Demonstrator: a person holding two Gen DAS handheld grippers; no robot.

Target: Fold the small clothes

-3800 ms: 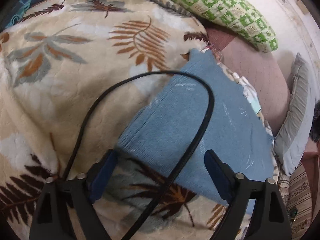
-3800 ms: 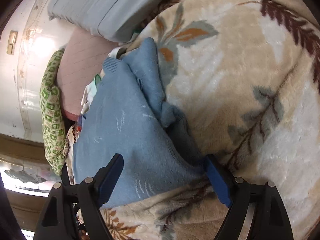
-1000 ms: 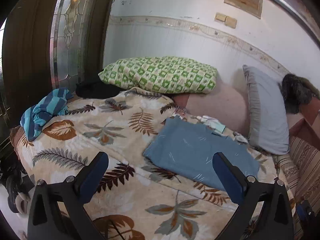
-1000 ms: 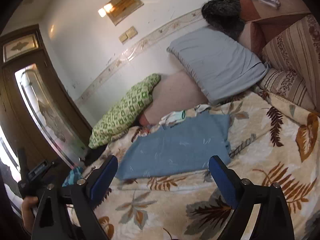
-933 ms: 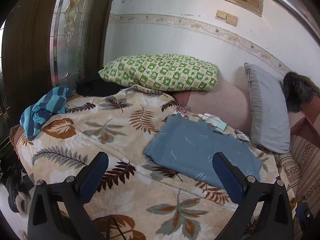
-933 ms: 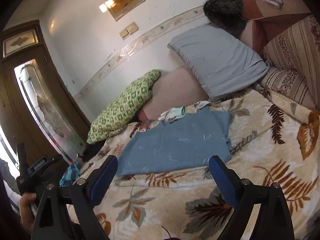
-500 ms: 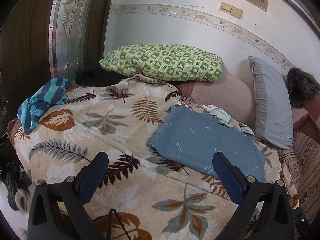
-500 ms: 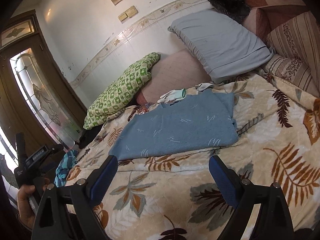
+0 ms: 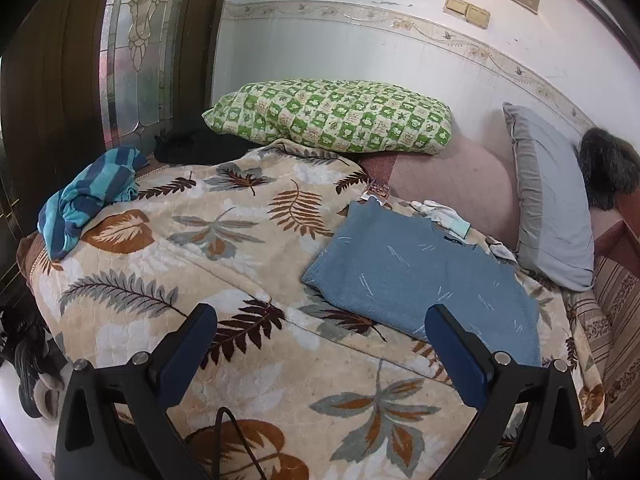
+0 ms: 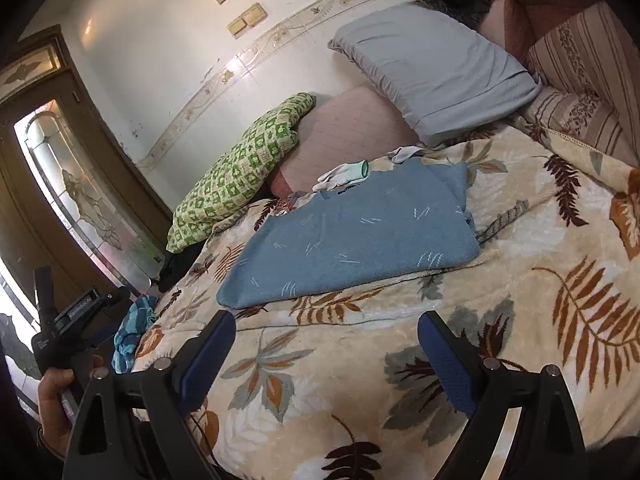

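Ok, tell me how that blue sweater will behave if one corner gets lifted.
The sweater looks like soft knit lying limp on the blanket, so it will likely droop and unfold. Its fuzzy surface probably grips rather than slides, dragging on the plush blanket.

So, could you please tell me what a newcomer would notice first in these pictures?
Probably the blue garment, folded flat on the leaf-print blanket near the grey pillow. Next, the green checked pillow against the wall, and the striped blue cloth bunched at the bed's far left edge. Both claws, left and right, hang open.
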